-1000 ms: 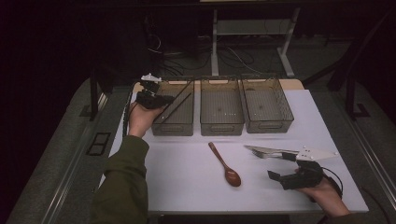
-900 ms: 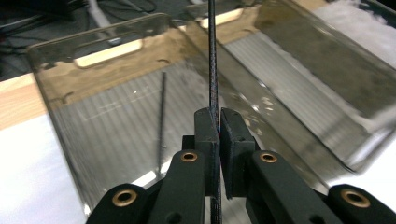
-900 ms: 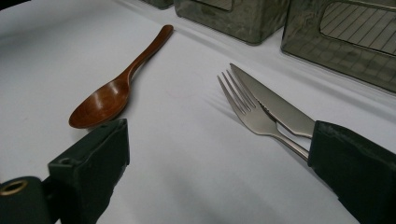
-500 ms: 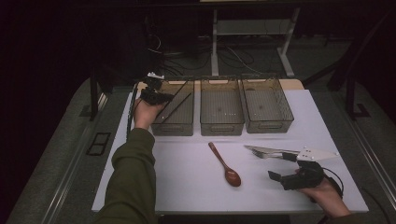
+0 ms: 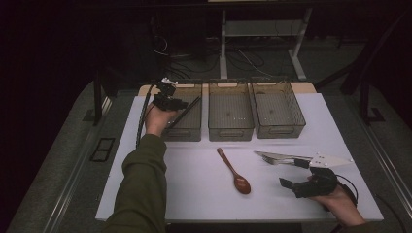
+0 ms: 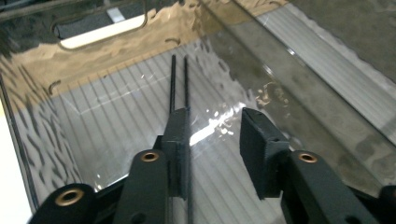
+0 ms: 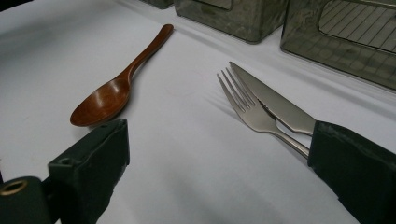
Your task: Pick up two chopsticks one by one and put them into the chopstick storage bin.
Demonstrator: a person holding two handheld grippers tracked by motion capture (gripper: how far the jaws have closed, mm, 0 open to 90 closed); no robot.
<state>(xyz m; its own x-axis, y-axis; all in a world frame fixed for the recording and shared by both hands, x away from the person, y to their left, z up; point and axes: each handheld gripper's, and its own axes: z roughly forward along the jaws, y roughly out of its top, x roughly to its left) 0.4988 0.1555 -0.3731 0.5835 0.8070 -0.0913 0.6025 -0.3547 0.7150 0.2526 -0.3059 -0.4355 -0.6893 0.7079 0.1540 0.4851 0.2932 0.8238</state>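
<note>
While my left gripper (image 6: 212,140) has just been opening, its fingers (image 6: 180,144) part and free the chopsticks (image 6: 179,84) inside the leftmost bin (image 5: 182,133). They're light, stiff, slippery; I'd pinch both mid-length. Right gripper (image 7: 215,177) gapes wide, holding nothing.

chopsticks (image 5: 182,111) in left bin (image 5: 187,130), spoon (image 5: 234,171) left of fork (image 5: 277,160)

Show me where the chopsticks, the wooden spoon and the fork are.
chopsticks (image 6: 179,79), left gripper view, on the two thin shafts.
wooden spoon (image 5: 241,184), high view, on its bowl.
fork (image 7: 254,116), right gripper view, below the tines.
</note>
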